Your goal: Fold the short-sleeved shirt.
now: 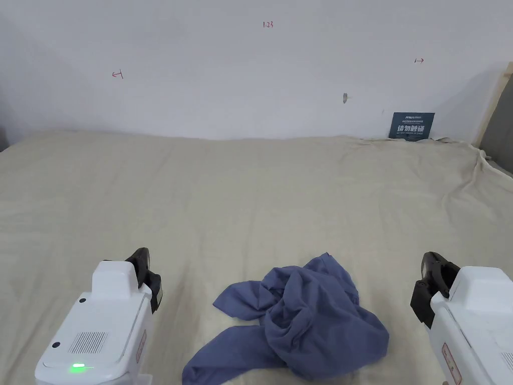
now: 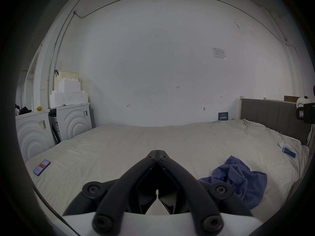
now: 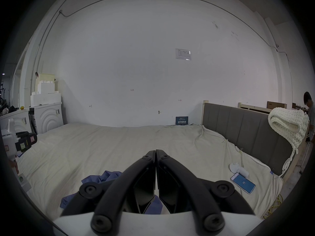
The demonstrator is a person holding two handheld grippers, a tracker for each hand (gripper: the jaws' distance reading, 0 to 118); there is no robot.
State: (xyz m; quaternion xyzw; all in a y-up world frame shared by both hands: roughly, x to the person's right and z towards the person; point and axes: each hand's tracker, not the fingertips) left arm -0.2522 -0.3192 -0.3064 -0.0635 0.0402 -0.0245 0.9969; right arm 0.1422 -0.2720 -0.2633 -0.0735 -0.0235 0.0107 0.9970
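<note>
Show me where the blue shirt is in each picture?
Head view: the shirt lies crumpled at bottom centre on the bed, between the two tools.
Left gripper view: lower right, right of that tool's shut jaws.
Right gripper view: lower left, partly behind that tool's shut jaws.
Shared landmark: the dark blue sign against the wall, at the bed's far edge.

open bedsheet (image 1: 250, 200) around crumpled shirt (image 1: 300, 321)

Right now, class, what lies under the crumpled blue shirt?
The blue shirt lies on the beige bedsheet. Whatever else sits beneath the heap is covered by cloth.
</note>
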